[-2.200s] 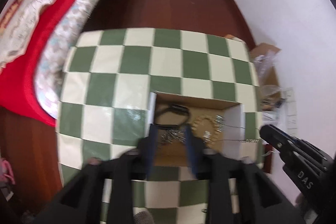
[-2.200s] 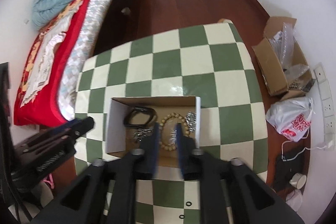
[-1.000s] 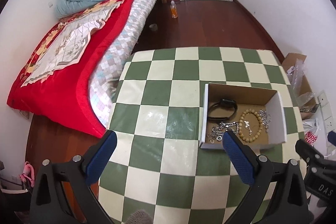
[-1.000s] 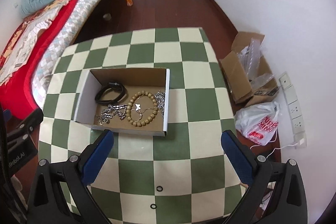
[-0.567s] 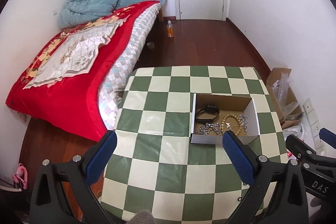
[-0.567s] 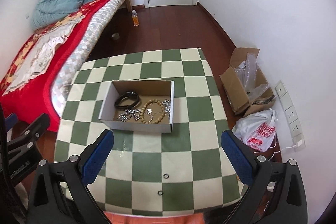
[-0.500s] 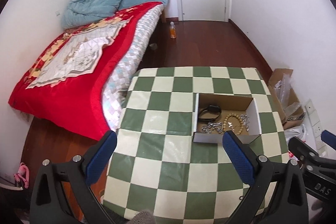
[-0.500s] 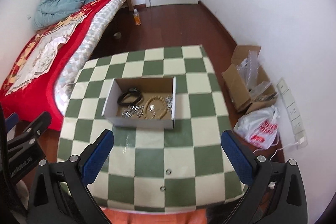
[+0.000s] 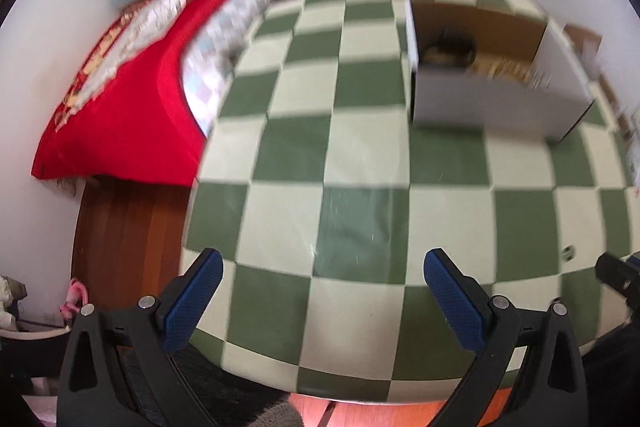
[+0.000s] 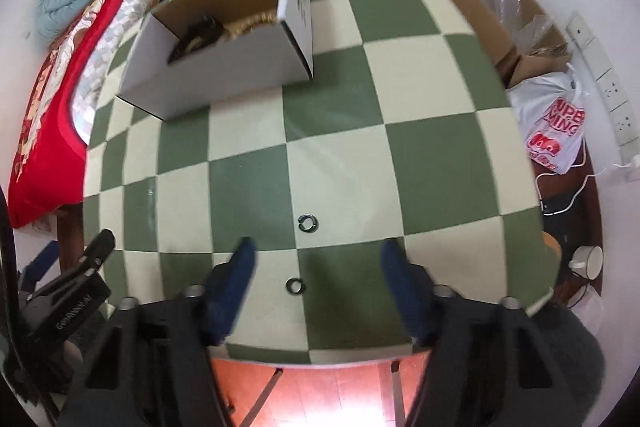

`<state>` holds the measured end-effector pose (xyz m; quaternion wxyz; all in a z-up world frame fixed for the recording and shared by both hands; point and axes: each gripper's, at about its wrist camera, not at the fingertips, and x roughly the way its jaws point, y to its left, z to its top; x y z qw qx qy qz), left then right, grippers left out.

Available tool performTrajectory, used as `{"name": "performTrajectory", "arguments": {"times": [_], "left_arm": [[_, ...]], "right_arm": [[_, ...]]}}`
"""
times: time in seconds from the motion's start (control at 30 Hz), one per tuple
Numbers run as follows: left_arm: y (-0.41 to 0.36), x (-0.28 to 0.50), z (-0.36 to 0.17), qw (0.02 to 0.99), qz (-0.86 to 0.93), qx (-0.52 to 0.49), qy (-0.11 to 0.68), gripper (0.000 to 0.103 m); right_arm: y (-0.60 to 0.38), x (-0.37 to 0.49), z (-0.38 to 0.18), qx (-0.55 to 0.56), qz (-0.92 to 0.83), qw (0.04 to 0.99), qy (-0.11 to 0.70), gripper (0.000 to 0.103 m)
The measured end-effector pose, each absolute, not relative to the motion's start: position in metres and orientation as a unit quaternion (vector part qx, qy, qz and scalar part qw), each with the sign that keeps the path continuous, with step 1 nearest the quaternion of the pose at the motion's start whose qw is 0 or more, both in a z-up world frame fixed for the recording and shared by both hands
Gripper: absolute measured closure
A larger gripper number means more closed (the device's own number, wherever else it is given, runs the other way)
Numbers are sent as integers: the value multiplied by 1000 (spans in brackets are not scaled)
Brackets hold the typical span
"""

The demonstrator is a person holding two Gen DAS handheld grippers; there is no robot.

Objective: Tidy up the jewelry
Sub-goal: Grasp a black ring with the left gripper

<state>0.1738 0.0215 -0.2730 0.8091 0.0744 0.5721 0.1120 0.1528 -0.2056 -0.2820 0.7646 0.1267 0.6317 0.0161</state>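
1. The white cardboard box (image 10: pixel 224 67) sits on the far left part of the checkered table (image 10: pixel 340 155), open at the top, brown inside.
2. Inside it, a black band (image 10: pixel 198 31) lies toward the left and a string of tan wooden beads (image 10: pixel 250 21) just to its right; the near wall hides the rest of the floor.
3. From the left wrist camera the same box (image 9: pixel 492 107) is far and right, and its contents are blurred: a dark loop (image 9: pixel 450 49) and something pale beside it.
4. Two small dark rings are out on the table: one (image 10: pixel 308 219) in the middle, another (image 10: pixel 296 285) nearer, between the right gripper's fingers.
5. Right gripper (image 10: pixel 316 269) hangs over the near edge, jaws moderately apart, holding nothing.
6. Left gripper (image 9: pixel 322 287) is spread very wide, empty too.
7. On the floor to the right, an open brown carton (image 10: pixel 512 15) holds clear plastic wrapping.
8. Near it, a white plastic bag (image 10: pixel 554 123) shows red lettering, cut off; I can make out "MING".
9. The left gripper's body (image 10: pixel 76 291), at the left edge, carries small white print I cannot read.
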Motion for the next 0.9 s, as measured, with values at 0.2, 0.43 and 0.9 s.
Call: {"name": "performTrajectory", "arguments": {"times": [0.2, 0.43, 0.9], "left_arm": [[26, 179, -299, 794, 121, 62, 592, 0], [28, 181, -303, 792, 117, 67, 595, 0], [-40, 157, -291, 800, 9, 67, 596, 1]], "right_arm": [[-189, 163, -310, 90, 19, 764, 639, 56], [-161, 160, -315, 12, 19, 779, 627, 90], [-242, 129, -301, 130, -6, 777, 616, 103]]}}
